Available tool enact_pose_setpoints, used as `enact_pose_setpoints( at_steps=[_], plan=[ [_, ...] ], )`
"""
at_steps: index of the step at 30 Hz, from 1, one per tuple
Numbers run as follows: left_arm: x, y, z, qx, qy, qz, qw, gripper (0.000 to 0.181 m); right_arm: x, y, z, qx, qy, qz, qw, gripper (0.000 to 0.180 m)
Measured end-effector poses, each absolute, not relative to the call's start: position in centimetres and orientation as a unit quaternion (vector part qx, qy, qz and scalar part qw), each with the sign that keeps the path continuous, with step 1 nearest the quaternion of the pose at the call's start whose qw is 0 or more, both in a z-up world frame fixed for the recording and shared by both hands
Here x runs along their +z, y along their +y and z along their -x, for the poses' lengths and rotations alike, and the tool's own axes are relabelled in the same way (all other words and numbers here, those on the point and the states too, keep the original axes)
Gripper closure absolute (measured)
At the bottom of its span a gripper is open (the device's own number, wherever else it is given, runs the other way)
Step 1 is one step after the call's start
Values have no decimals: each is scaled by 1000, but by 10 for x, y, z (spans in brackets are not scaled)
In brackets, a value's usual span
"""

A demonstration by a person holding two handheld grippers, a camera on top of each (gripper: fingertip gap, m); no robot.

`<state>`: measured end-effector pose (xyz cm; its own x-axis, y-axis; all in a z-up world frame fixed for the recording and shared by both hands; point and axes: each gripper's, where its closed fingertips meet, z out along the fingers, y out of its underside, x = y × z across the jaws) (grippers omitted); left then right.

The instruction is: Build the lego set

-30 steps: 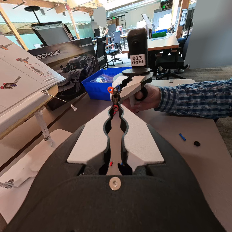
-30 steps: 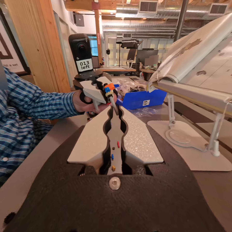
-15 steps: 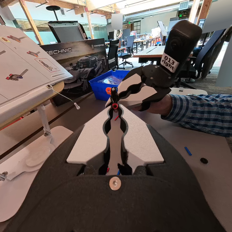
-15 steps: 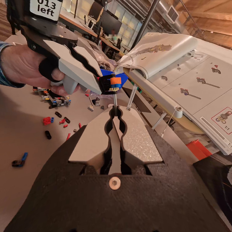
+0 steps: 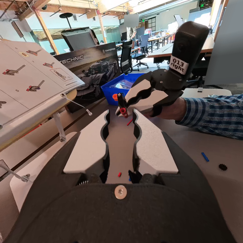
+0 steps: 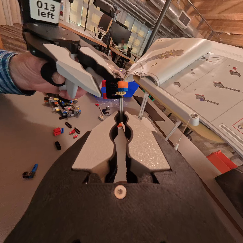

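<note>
Lego axle assembly point(image 6: 115, 90) in right gripper point(image 6: 121, 114) (left gripper point(image 5: 120, 114) agape)

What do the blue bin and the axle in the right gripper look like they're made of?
Blue bin: looks like moulded plastic, uniform saturated colour with a slight sheen. Axle, pinched by the right gripper: thin grey rod, matte; probably plastic like the other pieces, though metal can't be ruled out.
</note>
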<state>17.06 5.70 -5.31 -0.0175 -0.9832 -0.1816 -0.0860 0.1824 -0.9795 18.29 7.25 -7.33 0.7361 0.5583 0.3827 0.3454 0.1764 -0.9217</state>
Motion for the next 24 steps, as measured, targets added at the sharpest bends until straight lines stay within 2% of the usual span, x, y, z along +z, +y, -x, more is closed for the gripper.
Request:
enact_pose_setpoints(
  at_steps=[1, 4, 5, 11, 18, 22, 24],
  plan=[
    [-53, 56, -172, -429, 577, 468, 514, 152, -73, 72, -181, 80, -358, 635, 680, 180],
    [-53, 51, -174, -422, 607, 448, 503, 172, -72, 68, -177, 96, -366, 631, 677, 180],
    [-52, 47, -174, -427, 618, 439, 492, 173, -72, 66, -176, 107, -370, 629, 675, 180],
    [-50, 29, -157, -416, 717, 360, 427, 175, -71, 44, -154, 217, -413, 604, 646, 180],
    [-63, -8, -125, -327, 861, 231, 312, 175, -89, -5, -112, 376, -502, 565, 536, 180],
    [-71, -18, -116, -282, 903, 187, 265, 175, -99, -17, -101, 379, -536, 561, 504, 179],
    [-72, -13, -119, -249, 912, 183, 271, 173, -101, -9, -102, 337, -538, 569, 522, 180]
  ],
)
